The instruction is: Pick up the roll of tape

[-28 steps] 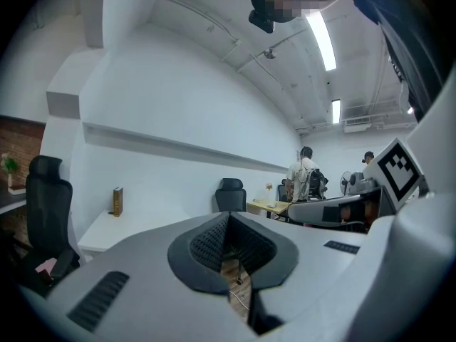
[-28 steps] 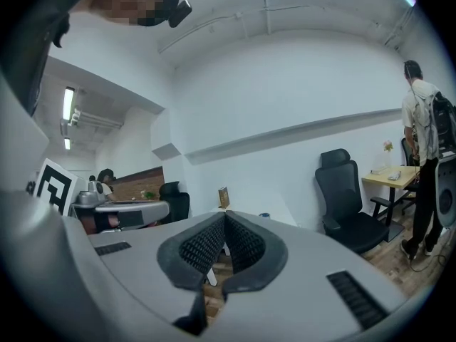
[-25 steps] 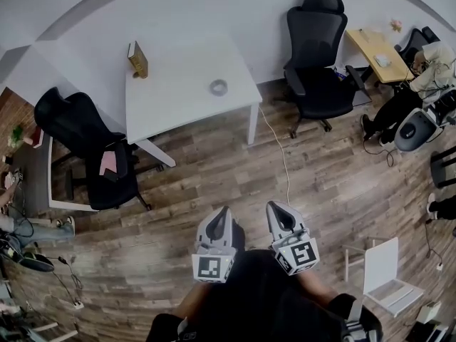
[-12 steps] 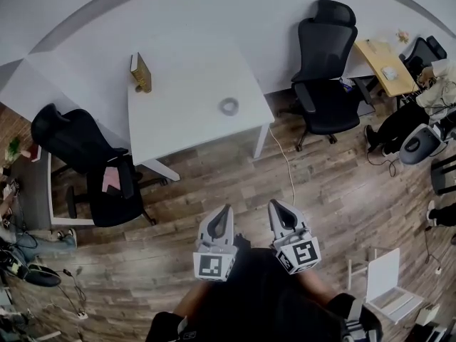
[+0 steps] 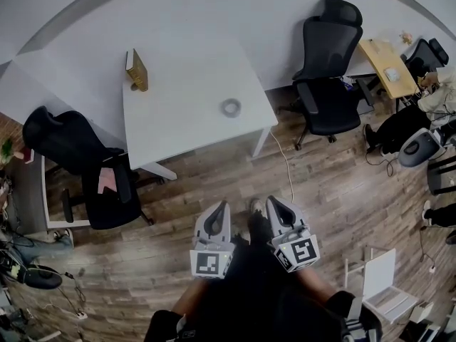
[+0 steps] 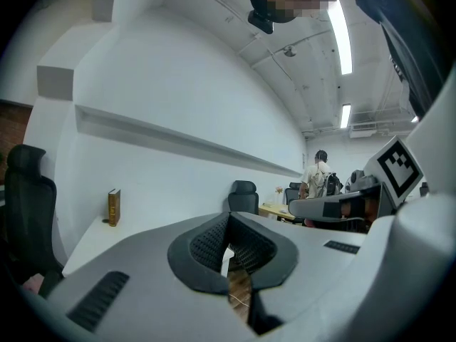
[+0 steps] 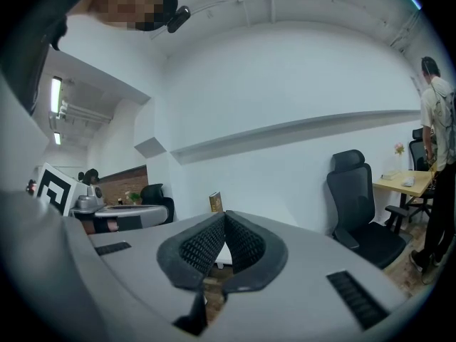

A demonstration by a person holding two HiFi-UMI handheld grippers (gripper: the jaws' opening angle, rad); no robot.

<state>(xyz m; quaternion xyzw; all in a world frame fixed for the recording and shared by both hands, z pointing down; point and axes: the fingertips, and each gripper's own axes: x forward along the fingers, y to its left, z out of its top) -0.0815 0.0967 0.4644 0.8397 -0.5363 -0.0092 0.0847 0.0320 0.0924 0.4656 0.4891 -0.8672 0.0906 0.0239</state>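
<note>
Nearest, the left hand-held gripper [image 5: 221, 209] and the right hand-held gripper [image 5: 275, 204] are held level, side by side over the floor [image 5: 335, 184], each pressed together with nothing pinched. Ahead, a cable [image 5: 286, 164] is seen trailing across the floor, and it is best stepped round. Further on, the tape [image 5: 230, 107] is lying flat on the white surface [image 5: 178, 112], near its right front corner and well apart from the book [image 5: 136, 70] at the back. The approach is judged not yet complete. One pair of jaws should be spread before arrival, then lowered with one jaw inside the ring.
</note>
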